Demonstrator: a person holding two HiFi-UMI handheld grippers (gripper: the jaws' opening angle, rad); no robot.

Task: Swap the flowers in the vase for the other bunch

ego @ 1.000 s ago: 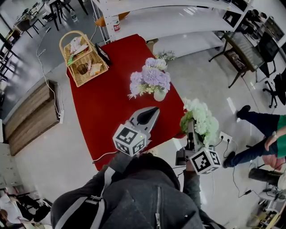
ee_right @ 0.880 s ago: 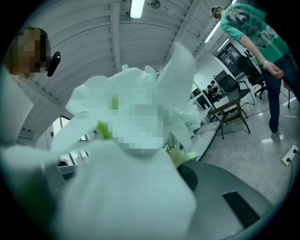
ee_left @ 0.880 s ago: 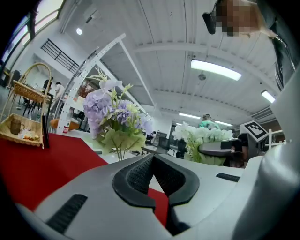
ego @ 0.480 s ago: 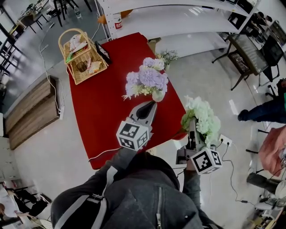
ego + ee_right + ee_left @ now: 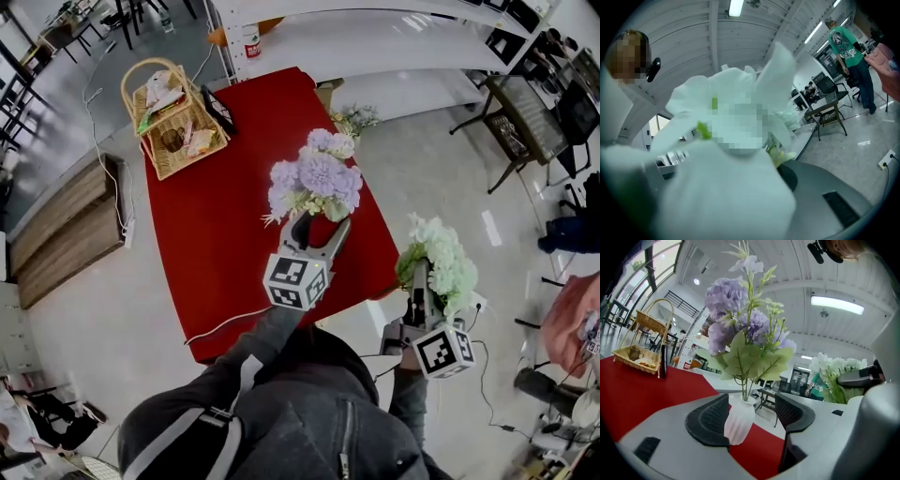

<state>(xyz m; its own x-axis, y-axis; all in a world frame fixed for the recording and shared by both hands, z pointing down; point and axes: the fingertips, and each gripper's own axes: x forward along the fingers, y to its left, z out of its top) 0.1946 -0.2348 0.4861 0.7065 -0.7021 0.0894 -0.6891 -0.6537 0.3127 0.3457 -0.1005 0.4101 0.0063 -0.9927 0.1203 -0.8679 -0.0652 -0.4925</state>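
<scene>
A ribbed white vase (image 5: 739, 422) stands upright on the red counter (image 5: 216, 225), between the opening jaws of the left gripper (image 5: 320, 228). It sits close against the left pad, with a clear gap to the right one. Purple flowers (image 5: 736, 301) with broad green leaves rise from its neck, and their heads stand well above the jaws. A white bunch (image 5: 442, 261) with pale green leaves is clamped by its stems in the jaws of the right gripper (image 5: 423, 281). It is upright, blooms just past the jaw tips, beyond the counter's edge and apart from the vase.
</scene>
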